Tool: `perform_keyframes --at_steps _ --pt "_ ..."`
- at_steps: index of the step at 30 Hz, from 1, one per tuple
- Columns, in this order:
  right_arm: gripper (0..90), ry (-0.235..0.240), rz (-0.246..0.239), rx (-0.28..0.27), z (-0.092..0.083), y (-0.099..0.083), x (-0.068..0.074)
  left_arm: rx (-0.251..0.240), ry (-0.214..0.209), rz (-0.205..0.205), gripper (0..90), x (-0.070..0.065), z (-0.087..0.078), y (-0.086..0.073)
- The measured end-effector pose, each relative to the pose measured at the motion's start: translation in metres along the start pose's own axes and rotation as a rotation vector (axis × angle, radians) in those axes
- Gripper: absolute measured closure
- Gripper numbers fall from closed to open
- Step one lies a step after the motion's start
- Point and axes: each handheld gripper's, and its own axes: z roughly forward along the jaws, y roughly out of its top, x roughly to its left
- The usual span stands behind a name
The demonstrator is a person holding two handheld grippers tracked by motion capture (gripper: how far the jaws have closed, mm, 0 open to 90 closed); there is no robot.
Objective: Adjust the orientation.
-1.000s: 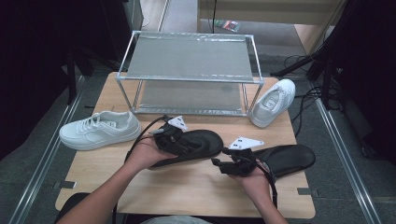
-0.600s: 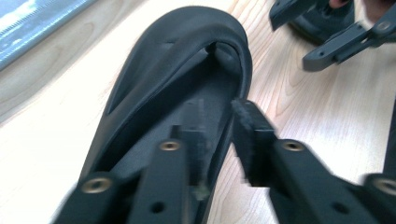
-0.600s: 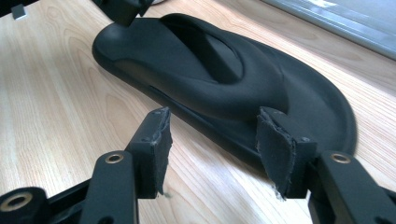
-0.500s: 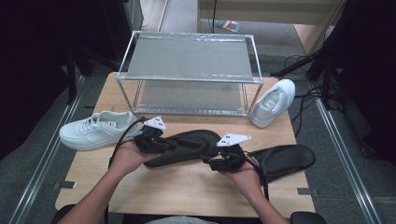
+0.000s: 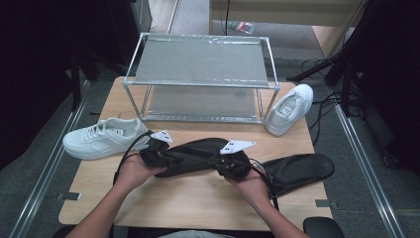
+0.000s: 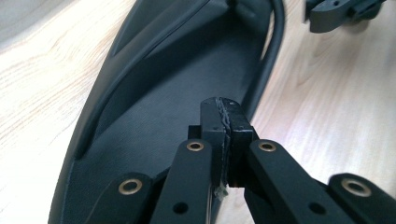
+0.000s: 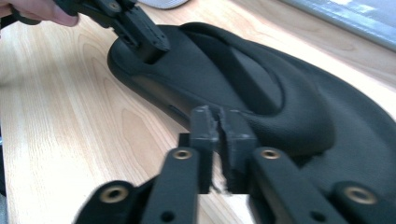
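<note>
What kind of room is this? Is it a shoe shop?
Probably not a shop; it looks like a lab or workshop. A light wooden table holds a bare metal two-shelf rack, black cables trail across the grey floor, and dark equipment stands around.

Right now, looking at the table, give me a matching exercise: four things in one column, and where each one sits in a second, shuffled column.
Things:
1. white sneaker
2. second white sneaker
3. black insole
4. second black insole

Places:
A. lying free at the table's right front
B. leaning by the metal rack's right leg
C. flat on the table's left side
D. pinched between left gripper and right gripper

Pairs: 1-C, 2-B, 3-D, 4-A
</note>
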Motion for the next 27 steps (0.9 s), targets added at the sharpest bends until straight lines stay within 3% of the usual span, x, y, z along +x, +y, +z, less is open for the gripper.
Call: perform_keyframes --at_steps 6,11,27 --pt "90.0 0.023 0.003 0.034 0.012 0.001 0.004 0.022 0.001 0.012 90.0 0.0 0.008 0.001" --pt "90.0 0.008 0.004 0.04 0.017 0.002 0.003 0.043 0.003 0.031 90.0 -0.004 0.015 0.003" --pt "90.0 -0.02 0.056 0.038 0.011 0.004 -0.006 0.041 -0.029 0.058 90.0 -0.022 0.026 0.008"
